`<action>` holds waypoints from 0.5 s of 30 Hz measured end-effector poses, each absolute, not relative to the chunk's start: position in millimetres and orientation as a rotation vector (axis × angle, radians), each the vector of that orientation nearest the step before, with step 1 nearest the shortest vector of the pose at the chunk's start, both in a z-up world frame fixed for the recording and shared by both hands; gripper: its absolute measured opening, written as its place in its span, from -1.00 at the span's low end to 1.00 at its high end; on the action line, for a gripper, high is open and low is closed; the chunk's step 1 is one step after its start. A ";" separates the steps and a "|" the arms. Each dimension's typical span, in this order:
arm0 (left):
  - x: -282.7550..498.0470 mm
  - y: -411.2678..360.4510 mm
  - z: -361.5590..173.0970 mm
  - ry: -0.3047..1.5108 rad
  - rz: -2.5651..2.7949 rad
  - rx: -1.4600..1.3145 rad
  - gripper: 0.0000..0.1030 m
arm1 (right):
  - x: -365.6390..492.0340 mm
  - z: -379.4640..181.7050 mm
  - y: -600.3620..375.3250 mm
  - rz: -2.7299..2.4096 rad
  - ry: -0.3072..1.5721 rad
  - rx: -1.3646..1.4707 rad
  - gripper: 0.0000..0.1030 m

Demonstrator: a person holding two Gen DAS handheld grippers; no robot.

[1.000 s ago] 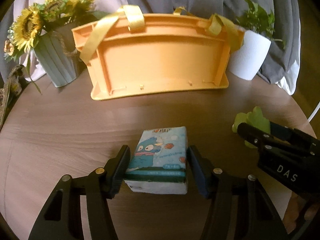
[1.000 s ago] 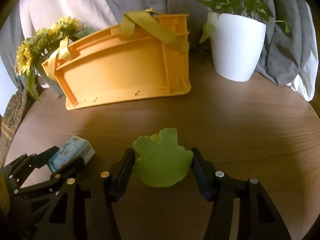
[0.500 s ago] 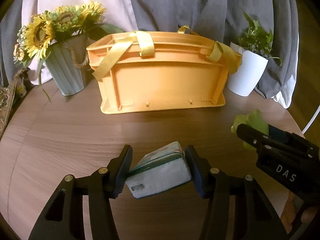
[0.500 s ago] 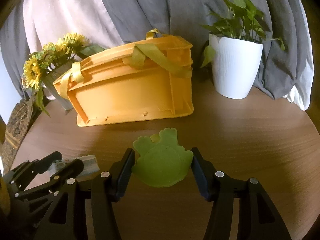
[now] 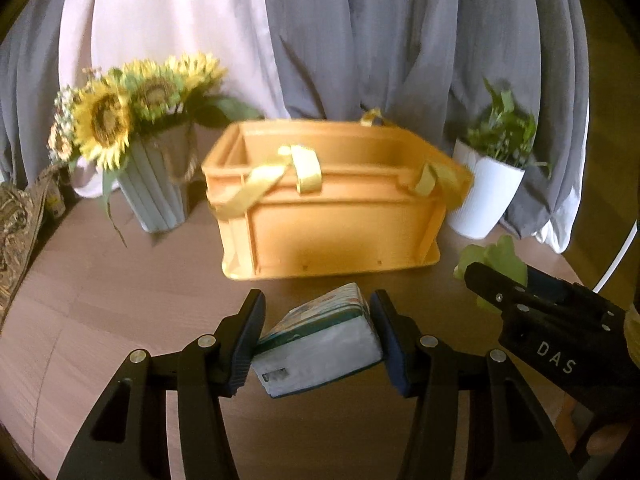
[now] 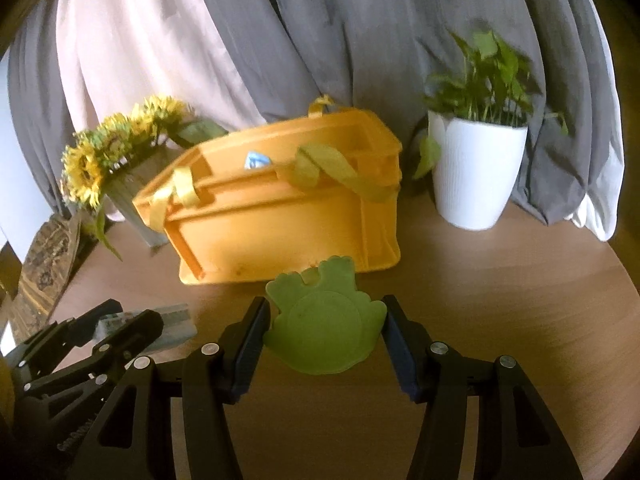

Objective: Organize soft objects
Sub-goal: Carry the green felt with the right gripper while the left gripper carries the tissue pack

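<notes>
My left gripper is shut on a tissue pack and holds it above the table, tilted, in front of an orange crate with yellow straps. My right gripper is shut on a flat green frog-shaped soft toy, also held above the table before the crate. The right gripper with the green toy shows at the right of the left wrist view. The left gripper with the pack shows at the lower left of the right wrist view. Something blue-white lies inside the crate.
A vase of sunflowers stands left of the crate. A white pot with a green plant stands to its right. Grey and pale curtains hang behind the round wooden table. A patterned object lies at the far left edge.
Both grippers have risen with their loads, so the crate's open top now shows. The tissue pack has been lifted off the table and tilted.
</notes>
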State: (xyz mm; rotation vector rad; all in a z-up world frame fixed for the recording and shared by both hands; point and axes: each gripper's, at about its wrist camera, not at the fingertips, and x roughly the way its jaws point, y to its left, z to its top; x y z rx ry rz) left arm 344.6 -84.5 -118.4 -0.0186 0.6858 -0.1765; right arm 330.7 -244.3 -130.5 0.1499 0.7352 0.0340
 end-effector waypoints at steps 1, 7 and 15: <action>344.1 -83.2 -113.8 0.676 -0.176 -0.019 0.04 | 330.6 -125.8 -243.4 0.033 0.726 0.151 0.12; 338.5 -76.3 -83.7 0.609 -0.179 -0.023 0.04 | 329.0 -95.3 -238.7 0.032 0.658 0.150 0.12; 331.0 -66.3 -48.6 0.527 -0.183 -0.035 0.03 | 326.3 -59.4 -228.8 0.036 0.579 0.144 0.12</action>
